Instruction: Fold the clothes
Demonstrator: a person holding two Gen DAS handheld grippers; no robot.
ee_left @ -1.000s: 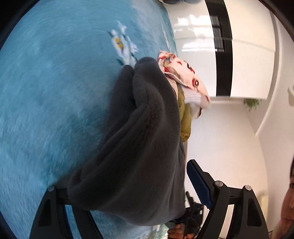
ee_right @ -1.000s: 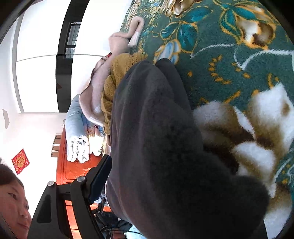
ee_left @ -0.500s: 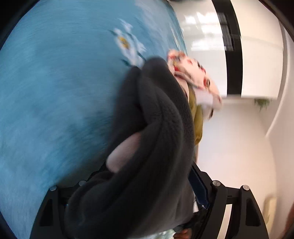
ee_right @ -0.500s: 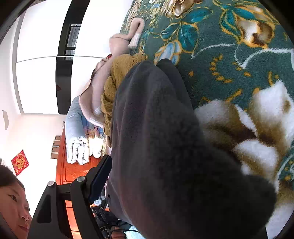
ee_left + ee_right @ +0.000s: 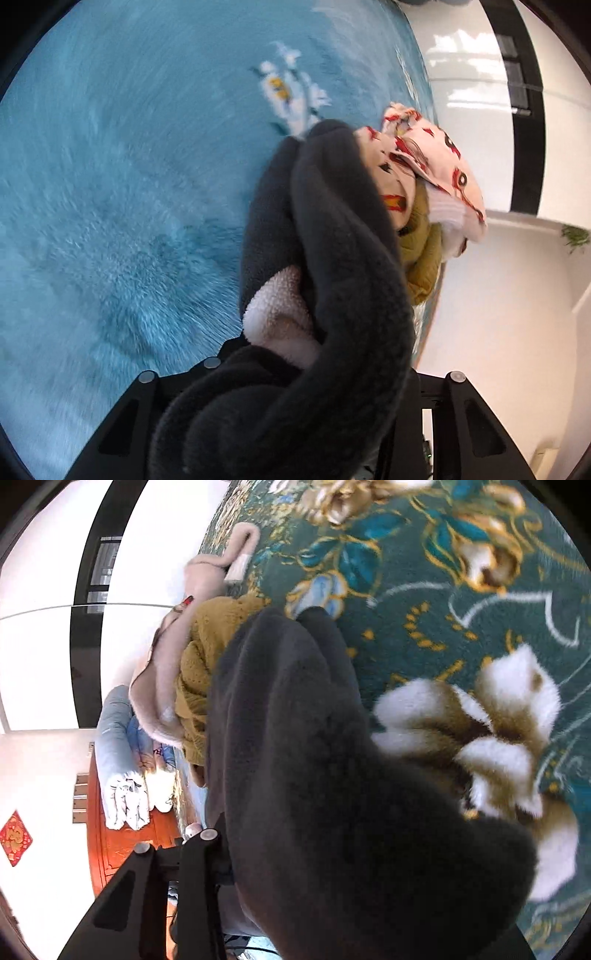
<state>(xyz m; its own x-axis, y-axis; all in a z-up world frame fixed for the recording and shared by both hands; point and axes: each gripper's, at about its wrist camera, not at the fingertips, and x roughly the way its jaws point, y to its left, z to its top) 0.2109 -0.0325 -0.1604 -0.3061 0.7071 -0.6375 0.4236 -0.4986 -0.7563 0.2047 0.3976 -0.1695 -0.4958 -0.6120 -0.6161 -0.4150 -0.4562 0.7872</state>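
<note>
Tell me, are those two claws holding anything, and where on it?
Both grip the dark grey fleece garment. The left gripper pinches a bunched fold showing its pale lining; the right gripper holds another bunched part, the exact spot hidden under fabric.

Dark grey fleece garment (image 5: 332, 775) fills the view, draped over the right gripper (image 5: 314, 897) — fingertips hidden. Mustard knit (image 5: 207, 657) and pink garment (image 5: 166, 672) lie beside it on a floral blanket (image 5: 461, 627).

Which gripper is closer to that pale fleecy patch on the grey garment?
Left. The pale fleecy patch sits just ahead of the left gripper; the right gripper holds the garment elsewhere, patch unseen.
</note>
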